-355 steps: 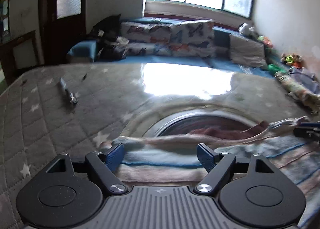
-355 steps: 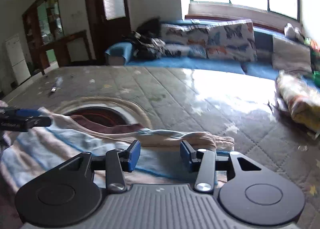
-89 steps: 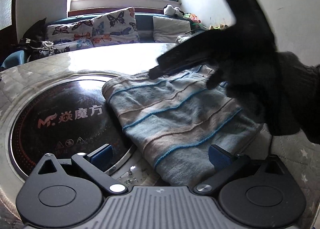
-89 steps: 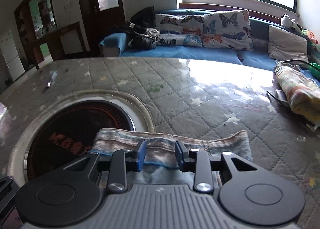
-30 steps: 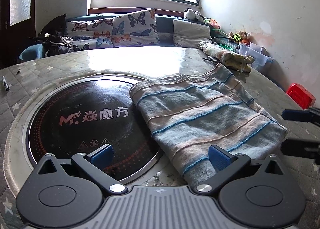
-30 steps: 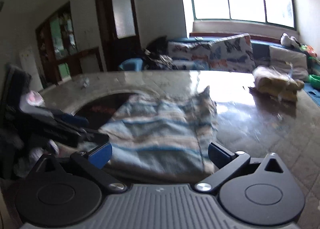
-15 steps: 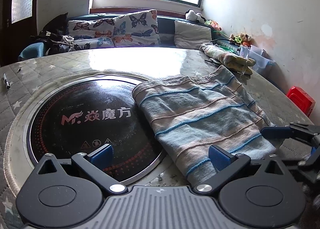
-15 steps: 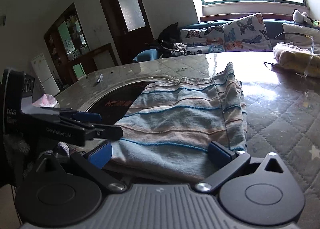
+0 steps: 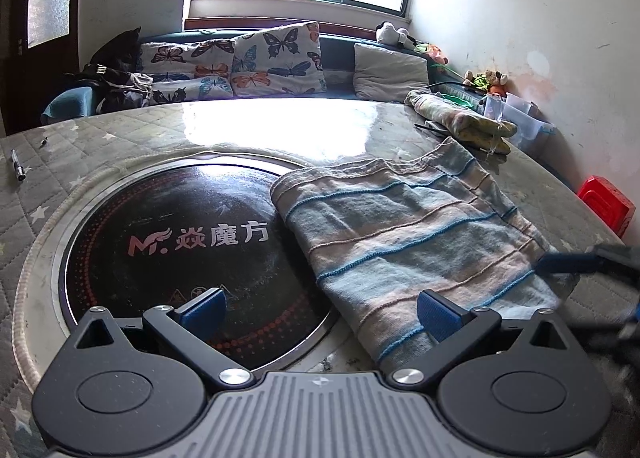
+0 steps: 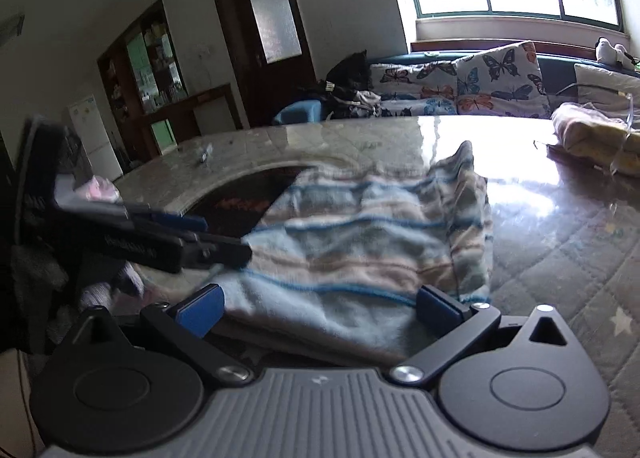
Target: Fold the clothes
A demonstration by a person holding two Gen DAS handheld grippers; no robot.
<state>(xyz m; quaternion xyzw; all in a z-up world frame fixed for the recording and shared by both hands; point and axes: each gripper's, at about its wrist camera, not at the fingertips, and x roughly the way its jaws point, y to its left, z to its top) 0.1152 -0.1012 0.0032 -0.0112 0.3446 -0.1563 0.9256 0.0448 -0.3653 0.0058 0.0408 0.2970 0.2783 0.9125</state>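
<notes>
A folded garment (image 9: 400, 230) with blue and beige stripes lies flat on the quilted table (image 9: 80, 154), its left part over a black round plate (image 9: 180, 242). My left gripper (image 9: 319, 310) is open just before the garment's near left edge, and its right pad is over the cloth. One of my right gripper's fingers (image 9: 568, 262) shows blurred at the near right corner. In the right wrist view my right gripper (image 10: 319, 306) is open with the near edge of the garment (image 10: 360, 242) between its pads. There my left gripper (image 10: 216, 236) touches the cloth's left side.
A rolled bundle of cloth (image 9: 460, 118) and a clear plastic box (image 9: 516, 118) sit at the table's far right. A pen (image 9: 18, 170) lies at the far left. Beyond the table is a sofa with butterfly cushions (image 9: 256, 62). A red box (image 9: 606, 206) is on the floor.
My right gripper has dropped lower and closer, so the garment's near edge now sits between its open pads. My left gripper has hardly moved.
</notes>
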